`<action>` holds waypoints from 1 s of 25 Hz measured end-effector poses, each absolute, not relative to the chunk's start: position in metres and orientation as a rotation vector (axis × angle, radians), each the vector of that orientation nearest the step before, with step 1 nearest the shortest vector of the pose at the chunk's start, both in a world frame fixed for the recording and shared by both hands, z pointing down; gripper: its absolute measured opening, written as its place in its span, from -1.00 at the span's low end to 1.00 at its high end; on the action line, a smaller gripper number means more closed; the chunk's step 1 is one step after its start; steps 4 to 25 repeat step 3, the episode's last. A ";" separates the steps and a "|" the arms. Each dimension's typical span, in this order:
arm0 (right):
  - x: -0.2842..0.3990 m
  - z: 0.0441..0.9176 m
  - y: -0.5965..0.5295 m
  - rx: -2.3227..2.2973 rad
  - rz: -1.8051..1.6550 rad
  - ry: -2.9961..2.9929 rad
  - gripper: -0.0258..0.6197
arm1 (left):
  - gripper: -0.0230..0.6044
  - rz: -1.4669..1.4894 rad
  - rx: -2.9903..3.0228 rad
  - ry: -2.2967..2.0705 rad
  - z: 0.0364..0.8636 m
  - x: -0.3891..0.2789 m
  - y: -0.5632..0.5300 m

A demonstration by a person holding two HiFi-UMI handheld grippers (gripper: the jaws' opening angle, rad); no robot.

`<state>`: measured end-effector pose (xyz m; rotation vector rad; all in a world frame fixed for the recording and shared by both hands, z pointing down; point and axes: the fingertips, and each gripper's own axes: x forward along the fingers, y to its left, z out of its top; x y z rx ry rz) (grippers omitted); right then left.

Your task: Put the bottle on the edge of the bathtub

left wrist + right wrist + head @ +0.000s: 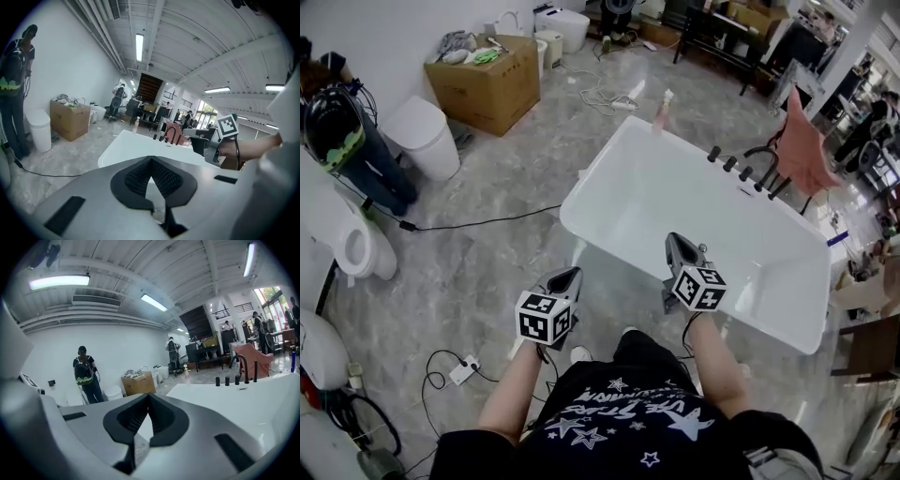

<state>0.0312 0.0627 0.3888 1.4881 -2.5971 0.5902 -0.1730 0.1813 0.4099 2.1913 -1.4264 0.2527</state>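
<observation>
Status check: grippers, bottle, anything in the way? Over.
Both shut, empty: left gripper, right gripper, at near side of bathtub. Upright bottle by far corner, untouched; on rim or floor, can't tell. Only the bathtub between.

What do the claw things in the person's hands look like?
The left gripper and right gripper are grey, with black ribbed pads inside the jaws. Each carries a white cube with black square markers. A black cable leaves the right one. The T-shirt is black with white stars.

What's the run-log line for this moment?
left gripper: shut, empty | right gripper: shut, empty | bottle: upright at far corner of bathtub | both grippers at near side of bathtub
</observation>
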 end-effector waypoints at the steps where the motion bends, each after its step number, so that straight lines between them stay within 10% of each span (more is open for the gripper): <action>1: 0.035 0.387 0.065 1.493 0.593 -2.603 -0.88 | -0.88 0.253 2.190 -1.430 0.410 -0.170 0.185; 25: 0.041 0.382 0.070 1.502 0.600 -2.616 -0.88 | -0.88 0.255 2.188 -1.439 0.409 -0.166 0.192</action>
